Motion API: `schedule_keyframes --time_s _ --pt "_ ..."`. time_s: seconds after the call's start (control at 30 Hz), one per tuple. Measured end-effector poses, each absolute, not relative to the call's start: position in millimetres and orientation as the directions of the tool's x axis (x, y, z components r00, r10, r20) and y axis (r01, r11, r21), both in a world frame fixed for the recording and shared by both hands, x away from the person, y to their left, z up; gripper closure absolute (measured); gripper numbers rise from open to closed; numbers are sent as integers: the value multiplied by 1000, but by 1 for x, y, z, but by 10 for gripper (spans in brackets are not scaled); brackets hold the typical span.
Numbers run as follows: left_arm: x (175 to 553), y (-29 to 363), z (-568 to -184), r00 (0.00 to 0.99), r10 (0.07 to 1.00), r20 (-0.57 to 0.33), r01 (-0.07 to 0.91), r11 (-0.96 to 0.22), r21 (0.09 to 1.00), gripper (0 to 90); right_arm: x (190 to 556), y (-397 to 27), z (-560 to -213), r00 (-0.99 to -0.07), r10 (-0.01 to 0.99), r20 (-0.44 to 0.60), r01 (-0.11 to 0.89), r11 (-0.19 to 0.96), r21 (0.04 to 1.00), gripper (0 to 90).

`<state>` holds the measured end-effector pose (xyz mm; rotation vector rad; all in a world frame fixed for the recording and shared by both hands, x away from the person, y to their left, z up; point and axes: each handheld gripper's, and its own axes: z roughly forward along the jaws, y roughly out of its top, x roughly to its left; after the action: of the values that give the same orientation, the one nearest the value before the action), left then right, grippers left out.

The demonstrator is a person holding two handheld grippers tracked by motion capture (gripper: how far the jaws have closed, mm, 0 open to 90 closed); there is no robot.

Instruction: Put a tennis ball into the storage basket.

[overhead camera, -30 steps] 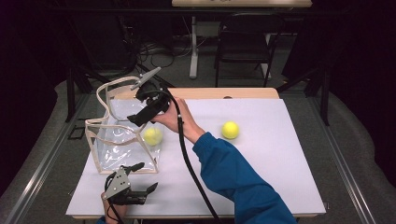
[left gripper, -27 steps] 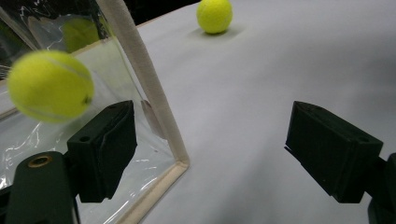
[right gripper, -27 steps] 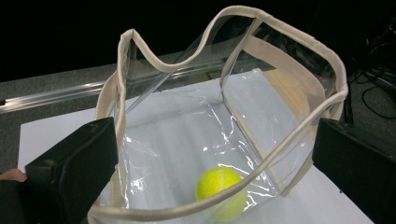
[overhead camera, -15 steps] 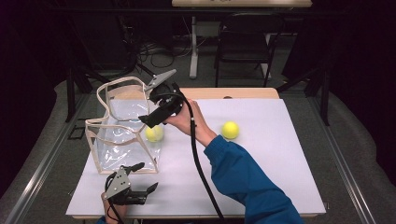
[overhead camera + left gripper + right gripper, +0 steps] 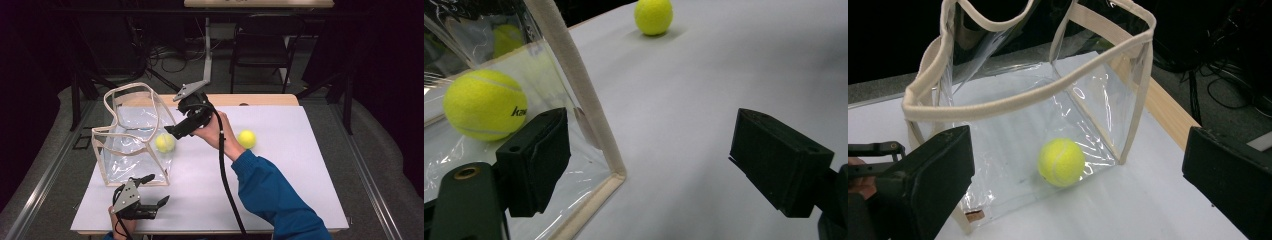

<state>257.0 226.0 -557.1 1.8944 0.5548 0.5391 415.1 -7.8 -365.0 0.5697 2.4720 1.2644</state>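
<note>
A clear bag with beige trim (image 5: 131,102) stands open on the left of the white table (image 5: 280,190). Inside it, near the right wall, lies a yellow tennis ball (image 5: 164,142), also seen as ball (image 5: 1061,162) and ball (image 5: 484,104). A second tennis ball (image 5: 246,139) rests on the table to the right, far off as ball (image 5: 653,16). My right gripper (image 5: 173,132) hovers open just right of the bag, holding nothing, and faces the bag (image 5: 1013,102). My left gripper (image 5: 156,190) stays open and empty near the front edge, by the bag's front corner (image 5: 591,115).
The person's blue sleeve (image 5: 272,192) and a black cable (image 5: 225,175) cross the table's middle. A wooden strip (image 5: 260,100) borders the far edge. A dark chair (image 5: 260,50) and cables lie beyond the table.
My right gripper has drawn back to the right, from over the bag's mouth to beside it. The ball in the bag and my left gripper have stayed put.
</note>
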Motion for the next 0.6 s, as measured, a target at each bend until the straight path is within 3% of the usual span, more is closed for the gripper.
schedule_keyframes --time_s 0.6 --pt "257 227 -557 793 600 109 134 -346 929 158 409 -38 -383 -857 508 -84 230 524 820 0"
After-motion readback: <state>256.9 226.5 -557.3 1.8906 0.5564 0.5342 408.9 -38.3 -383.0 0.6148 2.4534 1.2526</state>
